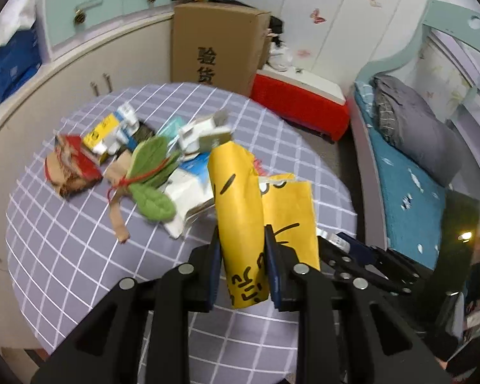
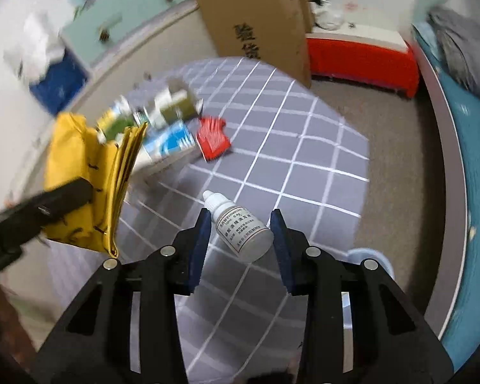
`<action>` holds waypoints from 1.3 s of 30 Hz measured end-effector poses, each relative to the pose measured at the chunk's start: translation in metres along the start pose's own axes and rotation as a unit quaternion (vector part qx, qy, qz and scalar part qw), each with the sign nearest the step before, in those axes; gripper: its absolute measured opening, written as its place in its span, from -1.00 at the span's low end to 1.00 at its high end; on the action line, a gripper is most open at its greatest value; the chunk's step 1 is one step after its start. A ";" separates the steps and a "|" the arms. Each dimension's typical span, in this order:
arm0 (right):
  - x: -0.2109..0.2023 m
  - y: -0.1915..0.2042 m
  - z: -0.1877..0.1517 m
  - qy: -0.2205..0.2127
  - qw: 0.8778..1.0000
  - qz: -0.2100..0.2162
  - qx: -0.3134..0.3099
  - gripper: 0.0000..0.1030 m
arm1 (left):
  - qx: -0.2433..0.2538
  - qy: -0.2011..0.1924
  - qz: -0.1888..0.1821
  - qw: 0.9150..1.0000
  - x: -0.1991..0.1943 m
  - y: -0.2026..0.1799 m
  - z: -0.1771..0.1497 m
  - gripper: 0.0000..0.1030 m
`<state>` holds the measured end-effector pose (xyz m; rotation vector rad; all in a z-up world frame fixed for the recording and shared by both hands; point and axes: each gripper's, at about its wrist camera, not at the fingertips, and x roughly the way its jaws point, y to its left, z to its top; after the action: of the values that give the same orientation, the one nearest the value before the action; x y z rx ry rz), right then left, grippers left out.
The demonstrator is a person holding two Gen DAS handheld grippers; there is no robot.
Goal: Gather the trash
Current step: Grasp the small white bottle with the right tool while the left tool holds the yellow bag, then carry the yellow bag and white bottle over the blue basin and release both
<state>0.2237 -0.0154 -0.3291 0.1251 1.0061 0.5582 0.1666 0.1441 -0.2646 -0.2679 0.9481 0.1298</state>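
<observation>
So there were two grippers in play. The left gripper (image 1: 242,256) was clamped on one yellow bag (image 1: 240,211), pads pressing both sides of it, and the bag stuck up past the fingertips, above the table (image 1: 64,256). From the right wrist view the same bag (image 2: 76,172) hung off to the left with the left gripper (image 2: 60,198) on it.

The right gripper (image 2: 240,233) had one small white bottle (image 2: 243,230) sitting between its jaws, lying tilted with the cap pointing up-left. The left pad looked like it touched near the neck and the right pad the base, but whether it was truly squeezed I couldn't tell.

On the table, a messy pile (image 1: 137,147): several little cartons (too blurry to count), two green felt leaves (image 1: 150,176) tied with red string, one crumpled brown paper wad (image 1: 70,172), one red wrapper (image 2: 212,139).

Containers: one big cardboard box (image 1: 214,44) and one red bin (image 1: 300,102) on the floor behind the table, contents not visible.
</observation>
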 end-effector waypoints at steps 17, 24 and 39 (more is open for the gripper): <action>-0.226 -0.064 -0.001 -0.154 0.971 -0.076 0.165 -0.26 | 0.191 -0.048 -0.145 0.970 -0.091 -0.175 0.042 -0.53; -0.258 -0.092 -0.020 -0.183 0.954 -0.119 0.205 -0.26 | 0.236 -0.049 -0.175 0.955 -0.092 -0.219 0.036 -0.53; -0.263 -0.111 -0.034 -0.212 0.941 -0.135 0.227 0.43 | 0.265 -0.038 -0.172 0.948 -0.079 -0.253 0.026 -0.53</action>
<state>0.1311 -0.2463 -0.1851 0.4885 0.6955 0.0301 0.1988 -0.0911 -0.1433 0.0742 0.8136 -0.4309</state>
